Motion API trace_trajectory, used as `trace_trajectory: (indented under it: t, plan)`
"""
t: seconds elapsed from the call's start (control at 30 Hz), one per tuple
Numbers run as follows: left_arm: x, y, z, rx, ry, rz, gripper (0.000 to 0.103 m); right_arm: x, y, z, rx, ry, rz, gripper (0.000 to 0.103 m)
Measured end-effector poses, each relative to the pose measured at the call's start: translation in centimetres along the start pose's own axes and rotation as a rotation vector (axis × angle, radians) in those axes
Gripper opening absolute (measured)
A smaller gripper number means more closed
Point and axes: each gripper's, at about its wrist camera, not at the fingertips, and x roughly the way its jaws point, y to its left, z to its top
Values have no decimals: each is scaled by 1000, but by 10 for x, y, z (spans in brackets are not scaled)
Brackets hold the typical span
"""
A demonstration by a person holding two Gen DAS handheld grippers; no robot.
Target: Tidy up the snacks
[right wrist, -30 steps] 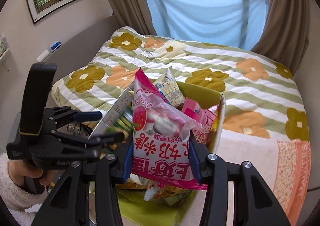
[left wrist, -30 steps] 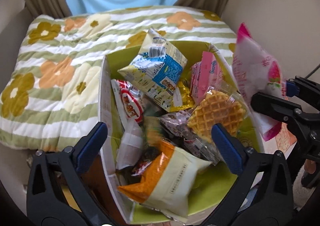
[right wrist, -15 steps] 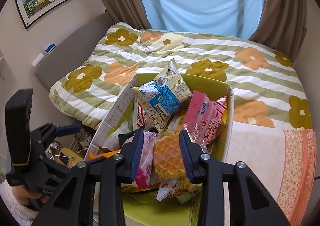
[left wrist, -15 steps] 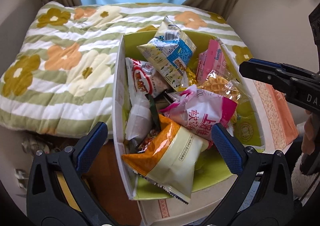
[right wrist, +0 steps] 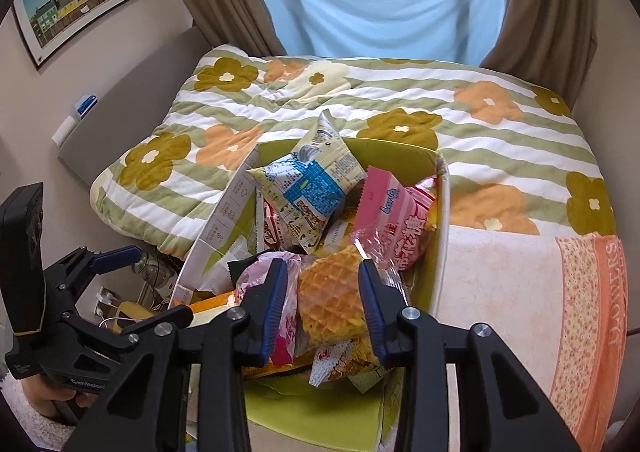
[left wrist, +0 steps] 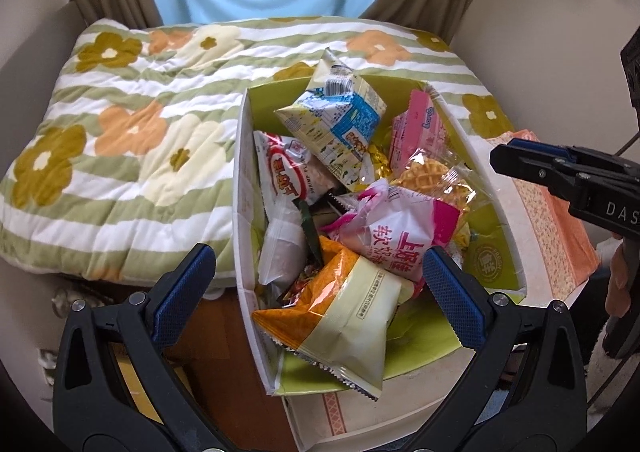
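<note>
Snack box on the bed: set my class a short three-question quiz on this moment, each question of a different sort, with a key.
1. True or false: the left gripper holds the orange-and-cream snack packet.
2. Multiple choice: in the right wrist view, what shows between the right gripper's fingers? A) the clear-wrapped golden waffle B) the blue-and-yellow printed pouch C) the pink sweet packet
3. Fill in: the snacks lie in a white cardboard box with a ____ inside.

Key: 1. False, its jaws stand wide open above the box. 2. A; whether the pads touch it cannot be told. 3. Green.
</note>
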Motion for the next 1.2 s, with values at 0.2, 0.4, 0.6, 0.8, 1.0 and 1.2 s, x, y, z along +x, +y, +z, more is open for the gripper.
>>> trace_trajectory:
  t: [0.2,0.4,0.6,0.8,1.0,1.2]
  plan:
    - [-23,-26,6,19,-50,22,102,-23,-8,-9,32,-39,-7,34]
    - [-75,-80,-1,34,-159,37,103,-82,-34,-26,62,-128,-51,34]
    - [-125,-132,-28,7,-285,38,103,-159,-70,-55,91,-226,-121,35]
    - [-155,-173,-63,-26,-347,95,103,-214,-94,-95,94,-308,-202,58]
    - [-181,-203,-92,-13,-419,148,103,-241,-100,-132,84,-372,-249,95]
    - [-193,-223,-107,-9,-441,170,103,-254,-105,-160,83,-402,-266,97]
